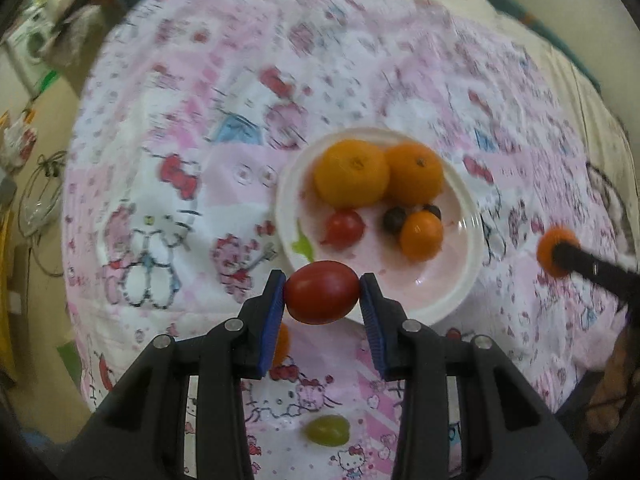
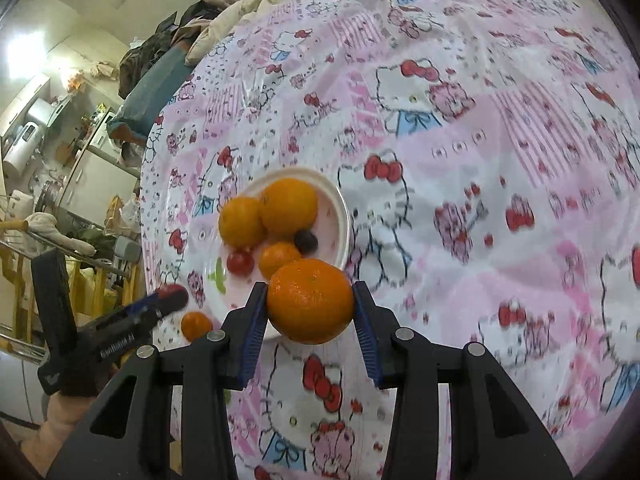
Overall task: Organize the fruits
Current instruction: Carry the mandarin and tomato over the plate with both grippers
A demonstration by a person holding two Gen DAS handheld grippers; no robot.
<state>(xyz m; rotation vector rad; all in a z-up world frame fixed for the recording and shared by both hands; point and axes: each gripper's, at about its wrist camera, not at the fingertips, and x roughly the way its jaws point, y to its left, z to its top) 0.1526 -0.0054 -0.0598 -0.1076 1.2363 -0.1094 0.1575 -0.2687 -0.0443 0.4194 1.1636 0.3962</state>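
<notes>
I am mid-carry with both tongs: my left gripper (image 1: 322, 294) is clamped on a red tomato (image 1: 322, 293), my right gripper (image 2: 310, 300) pinches a small orange (image 2: 310, 301), both hovering beside the white plate (image 1: 472, 216) (already well stocked). Next, over its bare patch, I'd lower and release gently.

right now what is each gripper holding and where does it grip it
The left gripper holds a red tomato by its two narrow ends. The right gripper holds an orange by its opposite sides.
</notes>
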